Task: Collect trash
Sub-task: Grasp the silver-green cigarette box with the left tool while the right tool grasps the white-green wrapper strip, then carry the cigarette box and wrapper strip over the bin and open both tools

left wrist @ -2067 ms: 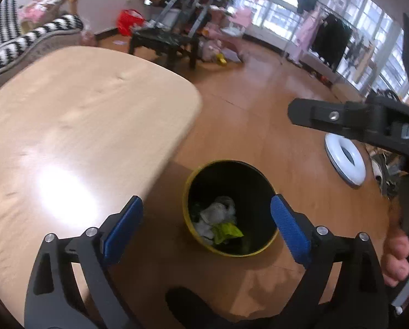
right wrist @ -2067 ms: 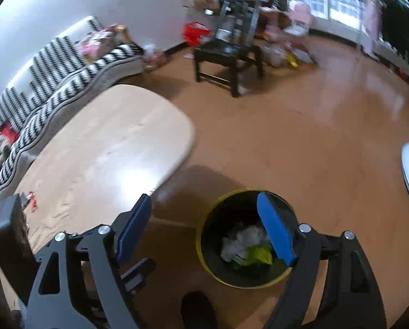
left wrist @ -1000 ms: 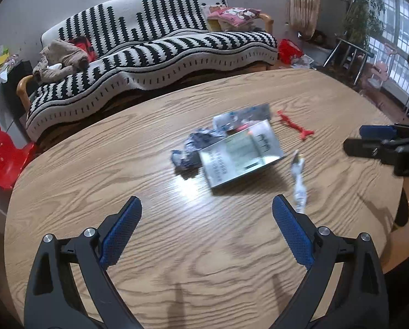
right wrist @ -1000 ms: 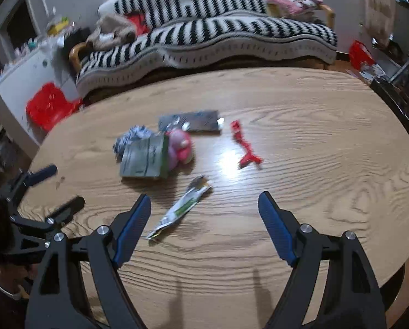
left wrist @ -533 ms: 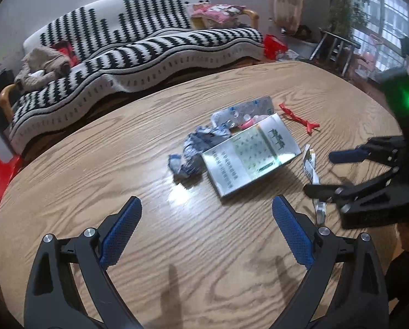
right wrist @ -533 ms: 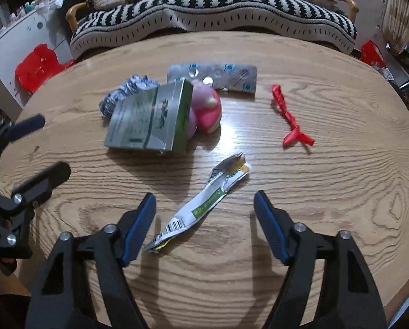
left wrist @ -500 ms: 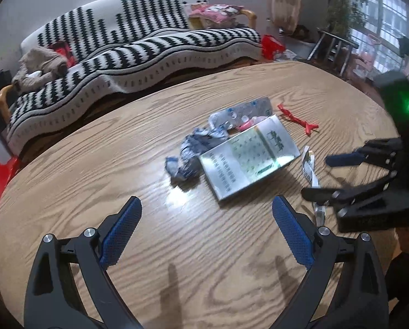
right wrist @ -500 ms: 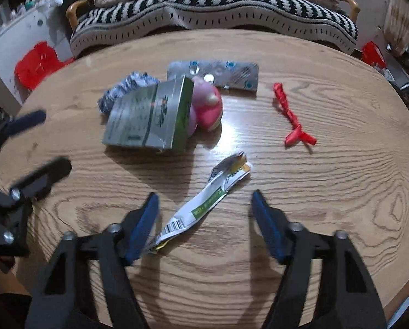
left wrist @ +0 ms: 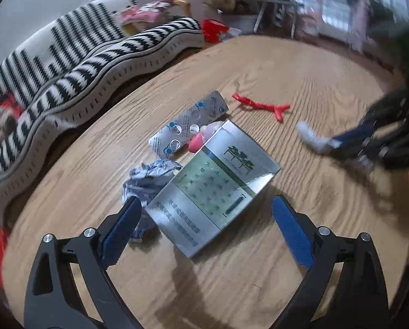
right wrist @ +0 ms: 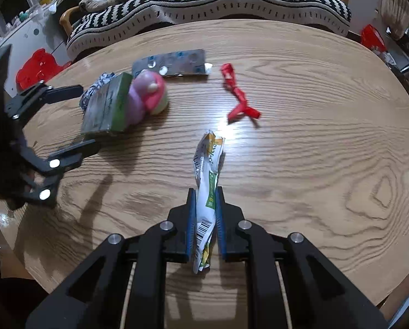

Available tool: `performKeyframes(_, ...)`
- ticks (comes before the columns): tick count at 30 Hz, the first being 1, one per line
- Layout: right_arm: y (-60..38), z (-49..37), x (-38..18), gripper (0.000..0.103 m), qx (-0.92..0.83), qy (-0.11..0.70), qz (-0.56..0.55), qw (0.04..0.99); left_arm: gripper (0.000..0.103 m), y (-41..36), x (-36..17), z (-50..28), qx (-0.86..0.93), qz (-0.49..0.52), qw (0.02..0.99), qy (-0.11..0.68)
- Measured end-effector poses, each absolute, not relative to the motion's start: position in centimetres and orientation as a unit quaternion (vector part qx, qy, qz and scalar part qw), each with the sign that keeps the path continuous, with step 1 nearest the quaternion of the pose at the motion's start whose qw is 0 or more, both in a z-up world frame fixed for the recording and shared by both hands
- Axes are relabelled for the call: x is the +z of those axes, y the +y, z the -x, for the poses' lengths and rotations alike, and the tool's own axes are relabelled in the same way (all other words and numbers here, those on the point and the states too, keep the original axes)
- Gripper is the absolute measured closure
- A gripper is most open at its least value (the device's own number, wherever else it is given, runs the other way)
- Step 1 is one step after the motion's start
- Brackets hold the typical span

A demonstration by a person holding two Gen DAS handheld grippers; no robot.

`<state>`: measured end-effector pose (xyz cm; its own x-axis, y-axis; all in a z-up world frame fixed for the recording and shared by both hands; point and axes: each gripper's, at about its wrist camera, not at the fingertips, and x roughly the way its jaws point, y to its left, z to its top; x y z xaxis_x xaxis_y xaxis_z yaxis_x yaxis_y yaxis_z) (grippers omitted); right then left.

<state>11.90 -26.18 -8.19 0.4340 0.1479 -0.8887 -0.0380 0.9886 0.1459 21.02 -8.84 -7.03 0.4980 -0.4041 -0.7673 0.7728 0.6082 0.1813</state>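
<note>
Green-and-white wrapper (right wrist: pixel 207 189) sat clamped in the right gripper (right wrist: pixel 206 213), whose jaws had just closed over the table (right wrist: pixel 328 164); next likely lift; left gripper (left wrist: pixel 204 227) gaped around the silver box (left wrist: pixel 212 186).

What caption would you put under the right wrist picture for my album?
Right hand-held gripper shut on a long white snack wrapper above the wooden table.

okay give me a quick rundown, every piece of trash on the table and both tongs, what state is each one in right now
Right tongs: shut on the sachet wrapper.
Sachet wrapper: pinched upright.
Left tongs: open, straddling the silver box.
Silver box: lying flat, ungripped.
Blister pack: flat, partly emptied.
Crumpled foil: balled up beside the box.
Red twist: lying loose.
</note>
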Motion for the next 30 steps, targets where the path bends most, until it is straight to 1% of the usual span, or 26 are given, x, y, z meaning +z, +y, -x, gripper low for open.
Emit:
performKeyframes(5,-28.0,-11.0,-7.8,0.088,0.057,0.527,-0.061,0.846,0.010,-10.3,-8.0,-22.3,-0.348,-0.297,0.819,0.346)
performKeyframes(10,-29.4,-10.3,-7.3,0.088,0.058,0.524,-0.071,0.847,0.010,-11.1,-8.2,-22.9,-0.337,-0.287,0.826,0.350)
performKeyframes(11,-29.7,-10.1,-7.2,0.088,0.058,0.523,-0.075,0.847,0.016,-11.2,-8.1,-22.9,-0.341,-0.278,0.824,0.356)
performKeyframes(12,-29.5,-10.3,-7.1,0.088,0.059,0.522,-0.078,0.847,0.024,-11.3,-8.1,-22.8,-0.348,-0.271,0.821,0.362)
performKeyframes(13,-29.7,-10.2,-6.9,0.088,0.059,0.521,-0.080,0.848,0.039,-11.3,-8.1,-22.7,-0.348,-0.270,0.820,0.366)
performKeyframes(19,-29.8,-9.4,-5.5,0.088,0.074,0.507,-0.095,0.853,0.043,-10.7,-6.9,-20.1,-0.318,-0.252,0.834,0.375)
performKeyframes(26,-29.6,-8.2,-4.2,0.088,0.086,0.498,-0.100,0.857,0.043,-9.1,-3.5,-15.9,-0.307,-0.216,0.850,0.370)
performKeyframes(30,-29.4,-8.0,-3.9,0.088,0.085,0.494,-0.101,0.860,0.043,-8.8,-2.6,-13.9,-0.296,-0.207,0.853,0.377)
